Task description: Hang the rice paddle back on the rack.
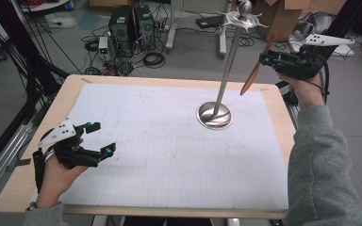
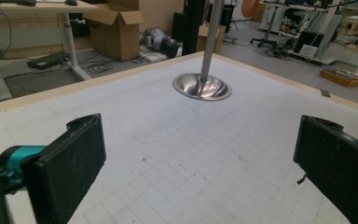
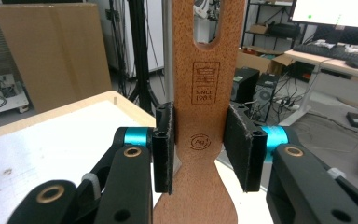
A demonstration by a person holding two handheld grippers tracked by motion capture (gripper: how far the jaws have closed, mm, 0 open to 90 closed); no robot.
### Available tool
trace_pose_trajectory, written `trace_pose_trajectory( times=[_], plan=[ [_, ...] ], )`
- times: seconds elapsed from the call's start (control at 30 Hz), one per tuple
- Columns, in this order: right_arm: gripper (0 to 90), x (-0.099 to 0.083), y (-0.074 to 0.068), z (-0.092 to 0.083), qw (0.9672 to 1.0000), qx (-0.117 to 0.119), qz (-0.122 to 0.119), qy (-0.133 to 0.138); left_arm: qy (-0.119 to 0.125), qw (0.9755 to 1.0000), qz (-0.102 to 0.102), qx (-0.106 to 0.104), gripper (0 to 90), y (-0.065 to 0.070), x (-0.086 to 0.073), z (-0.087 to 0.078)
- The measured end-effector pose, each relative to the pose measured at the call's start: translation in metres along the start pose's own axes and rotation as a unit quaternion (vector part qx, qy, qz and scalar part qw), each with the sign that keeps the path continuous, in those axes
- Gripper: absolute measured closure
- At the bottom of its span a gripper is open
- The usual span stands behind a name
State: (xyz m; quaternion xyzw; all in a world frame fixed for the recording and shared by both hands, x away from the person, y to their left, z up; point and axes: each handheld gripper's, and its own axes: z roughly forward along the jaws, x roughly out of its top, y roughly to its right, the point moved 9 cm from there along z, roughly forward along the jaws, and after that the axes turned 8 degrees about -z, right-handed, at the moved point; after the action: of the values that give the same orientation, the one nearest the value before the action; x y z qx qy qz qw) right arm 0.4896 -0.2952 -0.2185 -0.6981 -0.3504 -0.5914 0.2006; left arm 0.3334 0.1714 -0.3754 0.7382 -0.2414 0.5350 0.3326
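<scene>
A flat wooden spatula (image 1: 255, 69) with a slot in its blade hangs in the air off the table's far right corner, tilted, and my right gripper (image 1: 265, 58) is shut on it. In the right gripper view the pads (image 3: 164, 144) press the spatula (image 3: 205, 93) from both sides at its stamped neck. Just left of it stands a metal stand (image 1: 228, 70) with a round base (image 1: 214, 115) and hooked arms at its top (image 1: 242, 19). My left gripper (image 1: 101, 139) rests low at the table's left, open, nothing between its jaws (image 2: 200, 163). The stand's base (image 2: 202, 87) lies far ahead of it.
A white gridded mat (image 1: 160, 141) covers the wooden table (image 1: 52, 113). On the floor beyond the far edge stand computer towers (image 1: 132, 23) among loose cables, and cardboard boxes (image 1: 283, 14) sit at the back right. A person's grey sleeve (image 1: 318, 165) runs along the right edge.
</scene>
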Motion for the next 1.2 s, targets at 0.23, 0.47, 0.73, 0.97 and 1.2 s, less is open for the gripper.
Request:
trace_pose_trajectory(
  times=[0.23,0.47,0.73,0.97,1.2],
  plan=[
    [64.8,0.001,0.001,0.003,1.0,-0.001,0.003,0.002,0.001,1.0,-0.004,0.004,2.5,-0.003,-0.001,-0.002],
    [64.8,0.007,0.003,0.003,0.9999,-0.005,0.001,0.015,-0.002,0.9999,-0.007,0.008,2.6,-0.004,-0.002,-0.002],
    [64.7,0.015,0.003,0.005,0.9995,-0.001,0.002,0.031,-0.002,0.9998,-0.013,0.013,2.6,-0.008,-0.003,-0.006],
    [64.7,0.021,0.003,0.009,0.9996,-0.002,0.002,0.027,0.005,0.9997,-0.012,0.021,2.6,-0.011,-0.001,-0.014],
    [64.7,0.022,0.006,0.011,0.9997,-0.009,0.003,0.023,0.014,0.9994,-0.014,0.029,2.6,-0.013,0.001,-0.023]
  ],
)
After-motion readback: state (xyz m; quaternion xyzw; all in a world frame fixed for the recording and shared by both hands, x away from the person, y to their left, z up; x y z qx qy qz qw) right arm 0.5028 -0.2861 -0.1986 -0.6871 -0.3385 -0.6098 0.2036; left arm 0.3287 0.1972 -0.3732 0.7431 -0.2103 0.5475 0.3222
